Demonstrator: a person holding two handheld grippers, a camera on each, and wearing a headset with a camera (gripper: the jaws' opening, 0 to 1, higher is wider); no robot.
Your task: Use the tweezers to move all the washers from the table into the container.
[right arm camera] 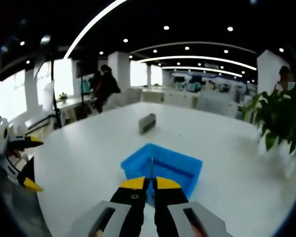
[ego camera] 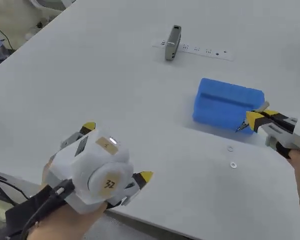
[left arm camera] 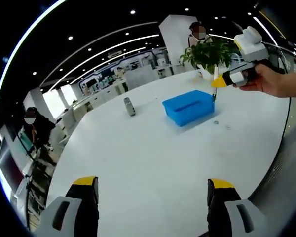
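Jaws of the right gripper (ego camera: 255, 120) pinch slim metal tweezers (ego camera: 241, 127), whose tips sit at the open blue plastic container (ego camera: 225, 100), right of centre. The left gripper (ego camera: 117, 151) idles spread, lower left. Two small metal washers (ego camera: 233, 165) lie on the white table (ego camera: 115, 90) just below the container. Next probably comes a fine pinch on the nearer one.

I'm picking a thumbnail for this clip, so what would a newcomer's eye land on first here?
The bright blue container on the white table, right of centre in the head view, stands out first. Next comes the right gripper, shut on tweezers that point at the container's near edge, with two small washers lying just in front. The left gripper is open near the table's edge.
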